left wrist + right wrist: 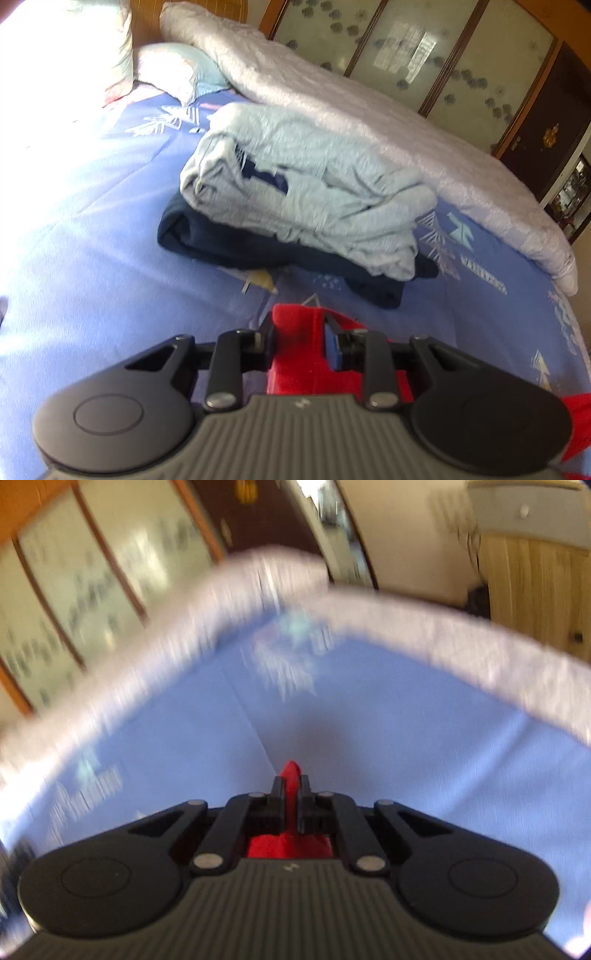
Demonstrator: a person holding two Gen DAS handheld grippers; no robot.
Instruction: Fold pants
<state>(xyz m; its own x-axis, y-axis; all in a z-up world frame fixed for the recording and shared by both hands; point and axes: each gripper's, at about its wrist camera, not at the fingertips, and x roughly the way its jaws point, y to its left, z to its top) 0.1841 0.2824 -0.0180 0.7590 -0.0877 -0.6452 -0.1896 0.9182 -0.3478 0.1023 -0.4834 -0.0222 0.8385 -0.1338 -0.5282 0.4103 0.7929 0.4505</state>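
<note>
The red pants (295,354) are soft matt cloth. The bed (92,236) sheet is smooth woven cotton. The fingers (334,347) are matt black plastic with dull metal pins.

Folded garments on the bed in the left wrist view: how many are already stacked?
2. A light grey garment lies on top; a dark navy garment lies under it on the blue sheet. More could be hidden between them.

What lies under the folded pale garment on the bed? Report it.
A folded dark navy garment lies under the pale garment, jutting out at front and left. Anything beneath or between them is covered.
</note>
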